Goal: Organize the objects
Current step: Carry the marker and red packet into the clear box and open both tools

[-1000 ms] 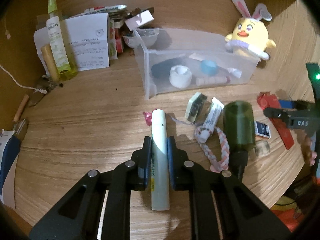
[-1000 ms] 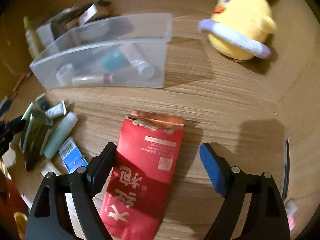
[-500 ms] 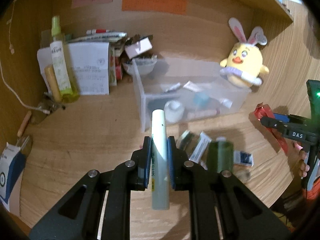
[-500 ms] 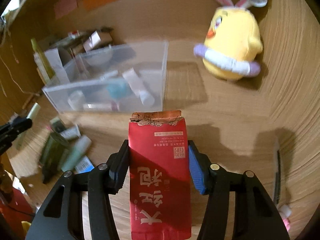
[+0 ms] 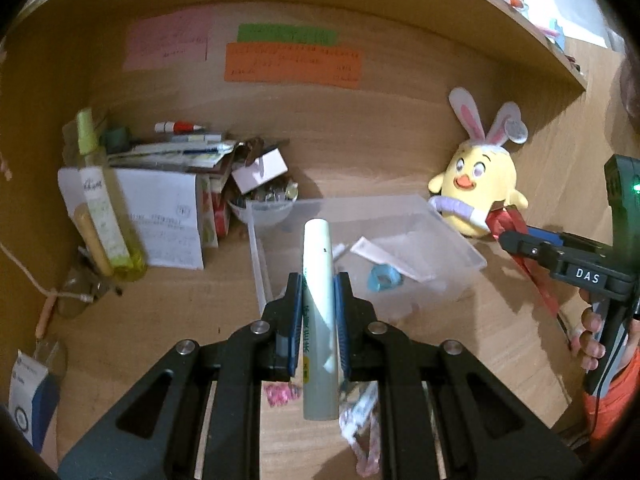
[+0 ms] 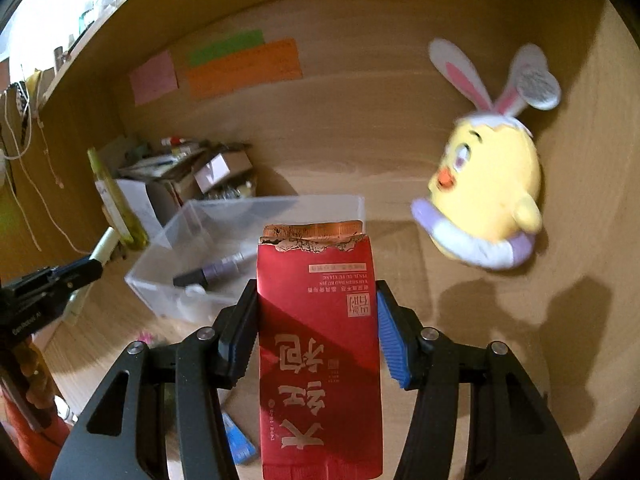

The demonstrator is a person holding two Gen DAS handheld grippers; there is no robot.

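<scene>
Two items were in transit at once, both lifted clear of the worktop (image 5: 168, 312) and apparently bound for the clear bin (image 5: 452, 236). At the left, the left gripper (image 5: 318, 300) had its jaws clamped on a pale green tube (image 5: 317, 280) that ran lengthwise between them, its tip pointing to twelve o'clock over the bin's near wall. To the right, the right gripper (image 6: 316, 320) had its jaws closed on the edges of a red packet (image 6: 318, 340), torn end toward twelve o'clock, with the bin at ten o'clock and a yellow plush chick (image 6: 488, 200) at two o'clock. By my judgement the next move called for carrying each item over the bin's open top before letting go.
</scene>
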